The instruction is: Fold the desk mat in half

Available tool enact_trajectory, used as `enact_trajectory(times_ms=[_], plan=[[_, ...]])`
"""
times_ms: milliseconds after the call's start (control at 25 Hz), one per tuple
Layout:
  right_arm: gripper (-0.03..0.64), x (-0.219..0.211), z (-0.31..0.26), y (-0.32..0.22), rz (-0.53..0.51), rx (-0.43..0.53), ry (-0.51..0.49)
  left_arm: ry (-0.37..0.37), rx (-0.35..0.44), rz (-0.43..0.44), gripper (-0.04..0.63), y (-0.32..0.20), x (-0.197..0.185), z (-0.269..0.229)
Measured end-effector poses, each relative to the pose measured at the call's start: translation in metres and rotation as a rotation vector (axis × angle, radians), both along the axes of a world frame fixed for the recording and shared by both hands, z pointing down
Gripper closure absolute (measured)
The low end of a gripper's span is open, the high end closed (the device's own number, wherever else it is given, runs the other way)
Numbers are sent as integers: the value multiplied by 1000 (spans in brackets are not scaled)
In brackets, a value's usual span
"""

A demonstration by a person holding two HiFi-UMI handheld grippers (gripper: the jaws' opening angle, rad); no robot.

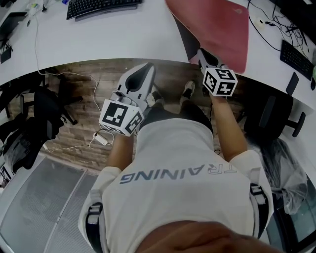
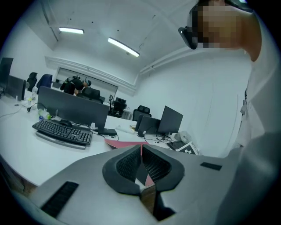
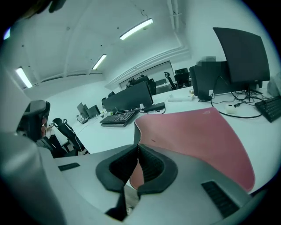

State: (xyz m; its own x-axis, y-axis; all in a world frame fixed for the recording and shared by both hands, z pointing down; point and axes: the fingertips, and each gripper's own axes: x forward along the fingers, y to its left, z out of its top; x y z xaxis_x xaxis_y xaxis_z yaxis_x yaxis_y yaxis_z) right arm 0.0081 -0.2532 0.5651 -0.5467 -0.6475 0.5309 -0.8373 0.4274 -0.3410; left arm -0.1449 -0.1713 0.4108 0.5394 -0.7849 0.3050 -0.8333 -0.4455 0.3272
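Observation:
The red desk mat [image 1: 217, 29] lies on the white desk [image 1: 113, 39] at the upper right. Its left edge is raised and shows a dark underside [image 1: 186, 37]. My right gripper [image 1: 203, 53] is at the mat's near left corner. In the right gripper view the jaws [image 3: 139, 145] are shut on that corner, and the red mat [image 3: 197, 136] spreads away to the right. My left gripper [image 1: 148, 66] hovers at the desk's front edge, left of the mat and apart from it. Its jaws [image 2: 141, 148] are shut with nothing in them, and the mat [image 2: 127, 143] shows beyond.
A black keyboard [image 1: 101, 6] lies at the back of the desk, and another [image 1: 296, 57] lies at the right among cables. Monitors [image 2: 72, 107] stand behind. Office chairs [image 1: 276, 116] [image 1: 44, 108] flank the person on the wooden floor, where a power strip [image 1: 101, 138] lies.

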Motion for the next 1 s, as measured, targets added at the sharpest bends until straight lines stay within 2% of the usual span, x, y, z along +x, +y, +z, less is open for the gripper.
enact_trajectory(times_ms=[80, 1000], plan=[[584, 10, 0, -2, 12, 6, 4, -18, 5, 19, 557, -4, 10, -1], [584, 104, 5, -17, 212, -37, -100, -33, 1, 141, 557, -36, 84, -1]])
